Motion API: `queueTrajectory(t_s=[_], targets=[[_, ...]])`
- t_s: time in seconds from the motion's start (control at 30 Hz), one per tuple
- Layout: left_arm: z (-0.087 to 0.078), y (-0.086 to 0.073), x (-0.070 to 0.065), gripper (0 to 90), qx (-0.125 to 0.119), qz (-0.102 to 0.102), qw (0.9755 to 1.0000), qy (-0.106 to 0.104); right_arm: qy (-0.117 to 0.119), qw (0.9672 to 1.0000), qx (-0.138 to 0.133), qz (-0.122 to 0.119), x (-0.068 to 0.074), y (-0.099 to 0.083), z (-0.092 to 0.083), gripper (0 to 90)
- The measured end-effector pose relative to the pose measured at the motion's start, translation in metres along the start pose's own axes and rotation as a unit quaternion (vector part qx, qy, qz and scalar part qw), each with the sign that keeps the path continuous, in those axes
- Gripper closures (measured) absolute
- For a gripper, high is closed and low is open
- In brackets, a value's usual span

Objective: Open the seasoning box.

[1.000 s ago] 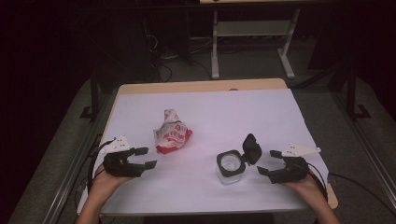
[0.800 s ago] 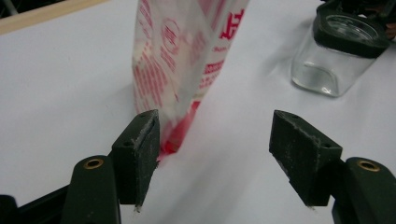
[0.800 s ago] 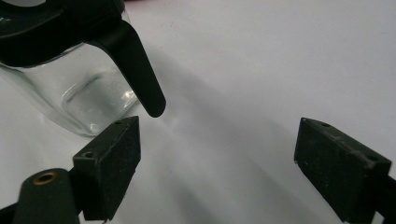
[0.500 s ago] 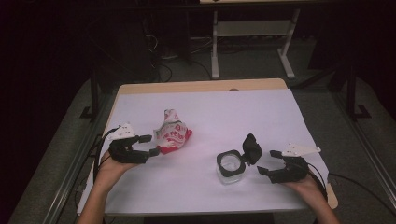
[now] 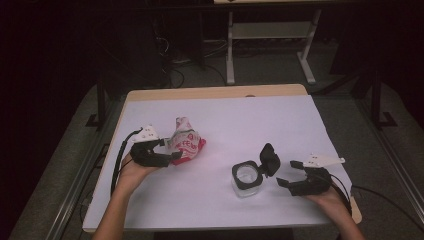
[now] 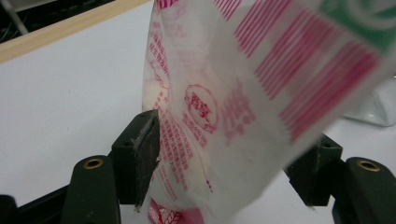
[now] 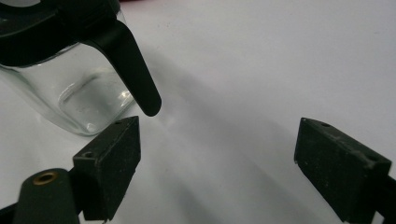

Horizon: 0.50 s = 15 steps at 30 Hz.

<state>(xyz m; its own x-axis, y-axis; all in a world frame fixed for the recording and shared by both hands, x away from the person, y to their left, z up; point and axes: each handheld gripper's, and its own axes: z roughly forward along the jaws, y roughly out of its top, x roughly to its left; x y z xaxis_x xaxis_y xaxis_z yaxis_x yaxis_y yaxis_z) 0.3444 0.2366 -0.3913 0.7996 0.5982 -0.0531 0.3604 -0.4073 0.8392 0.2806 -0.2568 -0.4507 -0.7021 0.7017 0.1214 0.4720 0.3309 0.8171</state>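
A crumpled white bag with red print (image 5: 186,142) stands left of the middle of the white table (image 5: 225,115). My left gripper (image 5: 172,152) has its jaws on either side of the bag's lower part. In the left gripper view the bag (image 6: 224,107) sits between the two pads, and the left pad (image 6: 144,149) just meets its edge without squeezing it. A square clear glass jar (image 5: 247,177) with an open black flip lid (image 5: 270,159) stands to the right. My right gripper (image 5: 290,172) rests open just right of it, with nothing between its jaws (image 7: 217,144). The jar (image 7: 79,88) stands close ahead of it on the left.
The table's wooden far edge (image 5: 215,92) runs along the back. A pale metal rack (image 5: 270,35) and cables stand on the dark floor beyond. Cables trail from both grippers toward the table's near corners.
My left gripper has slid right and away from the near edge until its jaws straddle the bag. The right gripper, the jar and the bag have stayed where they were.
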Motion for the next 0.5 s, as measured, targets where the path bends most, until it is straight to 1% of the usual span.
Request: queueTrajectory(t_s=[0.07,0.23,0.27,0.43,0.5], targets=[[0.0046,-0.0011,0.0010,34.9,0.003,0.002,1.0000,0.005,0.000,1.0000,0.000,-0.001,-0.0003,0.0000,-0.0001,14.2],[0.0064,-0.0019,0.0020,42.5,-0.009,0.004,0.9999,0.011,0.001,1.0000,0.000,-0.004,0.0002,0.0003,0.0007,14.2],[0.0064,-0.0019,0.0020,43.8,-0.008,0.006,0.9999,0.014,0.002,1.0000,0.000,-0.005,0.0005,0.0004,0.0009,14.2],[0.0090,-0.0032,0.0014,52.5,-0.003,0.015,0.9997,0.020,0.003,1.0000,0.001,-0.007,0.0011,0.0006,0.0022,14.2],[0.0096,-0.0031,0.0007,57.2,-0.008,0.021,0.9995,0.024,0.002,1.0000,0.003,-0.006,0.0014,0.0005,0.0022,14.2]])
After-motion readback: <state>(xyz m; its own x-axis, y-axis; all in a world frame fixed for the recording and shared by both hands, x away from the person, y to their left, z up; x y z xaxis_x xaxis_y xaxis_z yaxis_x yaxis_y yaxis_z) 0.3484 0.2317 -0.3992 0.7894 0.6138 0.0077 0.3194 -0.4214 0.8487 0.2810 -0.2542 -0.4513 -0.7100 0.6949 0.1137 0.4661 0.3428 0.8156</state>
